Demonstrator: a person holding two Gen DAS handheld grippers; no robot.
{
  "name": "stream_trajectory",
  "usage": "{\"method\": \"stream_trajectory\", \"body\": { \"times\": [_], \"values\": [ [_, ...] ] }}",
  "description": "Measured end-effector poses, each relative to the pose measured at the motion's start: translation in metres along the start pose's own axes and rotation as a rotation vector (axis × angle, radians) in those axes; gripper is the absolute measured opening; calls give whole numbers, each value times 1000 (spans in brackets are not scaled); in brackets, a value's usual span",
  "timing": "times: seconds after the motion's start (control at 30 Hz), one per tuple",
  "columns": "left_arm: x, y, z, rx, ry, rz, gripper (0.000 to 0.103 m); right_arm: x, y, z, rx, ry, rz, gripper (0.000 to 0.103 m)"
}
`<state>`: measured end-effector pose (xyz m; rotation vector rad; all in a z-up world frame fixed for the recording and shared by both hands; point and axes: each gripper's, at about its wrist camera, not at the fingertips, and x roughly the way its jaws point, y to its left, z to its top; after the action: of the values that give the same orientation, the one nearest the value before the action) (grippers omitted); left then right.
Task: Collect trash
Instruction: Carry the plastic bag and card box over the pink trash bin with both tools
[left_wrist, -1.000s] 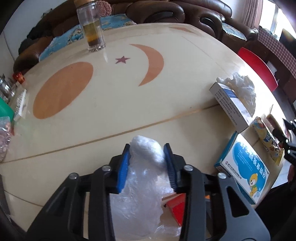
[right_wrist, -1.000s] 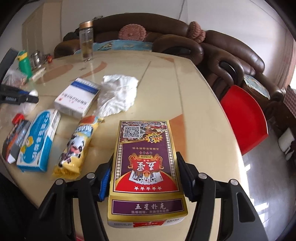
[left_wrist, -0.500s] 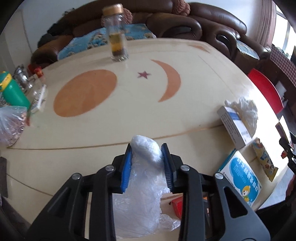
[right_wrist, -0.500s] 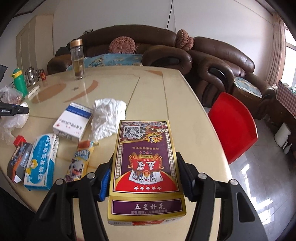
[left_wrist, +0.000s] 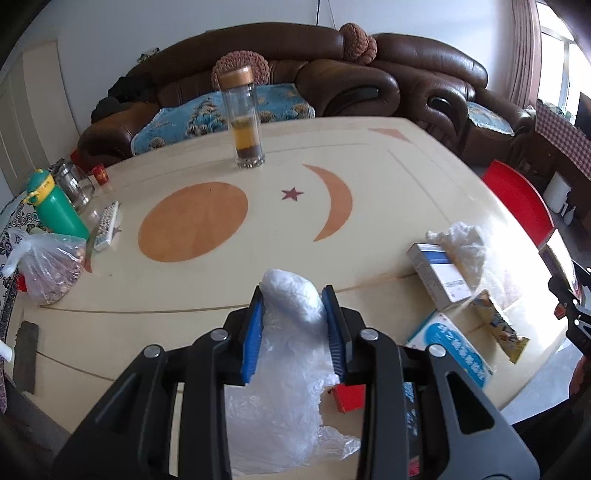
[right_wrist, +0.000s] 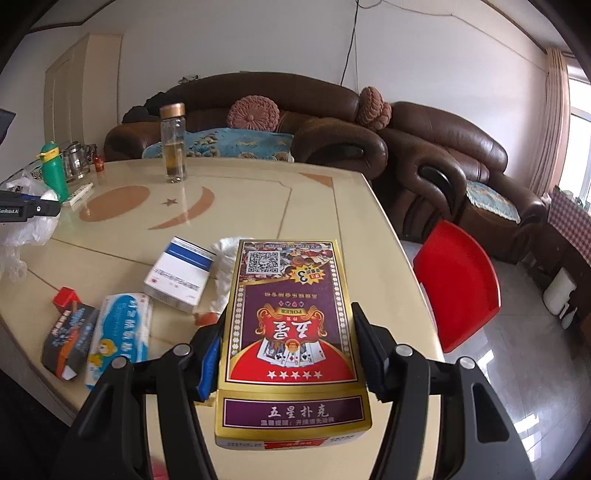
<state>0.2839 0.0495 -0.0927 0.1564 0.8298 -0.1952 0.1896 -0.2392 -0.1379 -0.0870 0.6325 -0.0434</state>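
Observation:
My left gripper (left_wrist: 292, 295) is shut on a clear plastic bag (left_wrist: 288, 373) that hangs down between its blue pads, above the cream table (left_wrist: 207, 288). My right gripper (right_wrist: 290, 314) is shut on a gold and purple poker card box (right_wrist: 291, 325), held over the table's right edge. On the table lie a white and blue box (right_wrist: 181, 275), crumpled white tissue (left_wrist: 467, 247), a light blue medicine box (right_wrist: 120, 334), a yellow snack wrapper (left_wrist: 498, 326) and a dark box with a red flap (right_wrist: 68, 328). The left gripper and its bag also show in the right wrist view (right_wrist: 29, 214).
A glass tea bottle (left_wrist: 243, 118) stands at the table's far side. A green bottle (left_wrist: 55, 206), a glass jar (left_wrist: 75, 184), a remote (left_wrist: 107, 225) and a bag of food (left_wrist: 48, 266) sit at the left. A red chair (right_wrist: 458, 288) stands right; brown sofas behind.
Both grippers have risen and tilted up with their loads; the table objects now appear lower and farther, and more of the sofas and room shows.

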Motion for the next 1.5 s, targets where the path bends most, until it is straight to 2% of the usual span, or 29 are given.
{"method": "stream_trajectory", "body": {
  "times": [0.43,0.67,1.1,1.5],
  "values": [
    [-95,-22,-26,52,-85,-46,31,-82,27,12,-10,-83,45,58],
    [-135,-42,-47,75,-111,-80,31,-124,44,5,-35,-109,68,58],
    [-179,-78,-76,136,-141,-129,32,-185,53,-15,-52,-131,94,58],
    [-184,-102,-108,169,-101,-188,32,-209,58,-37,-49,-105,115,58]
  ]
}}
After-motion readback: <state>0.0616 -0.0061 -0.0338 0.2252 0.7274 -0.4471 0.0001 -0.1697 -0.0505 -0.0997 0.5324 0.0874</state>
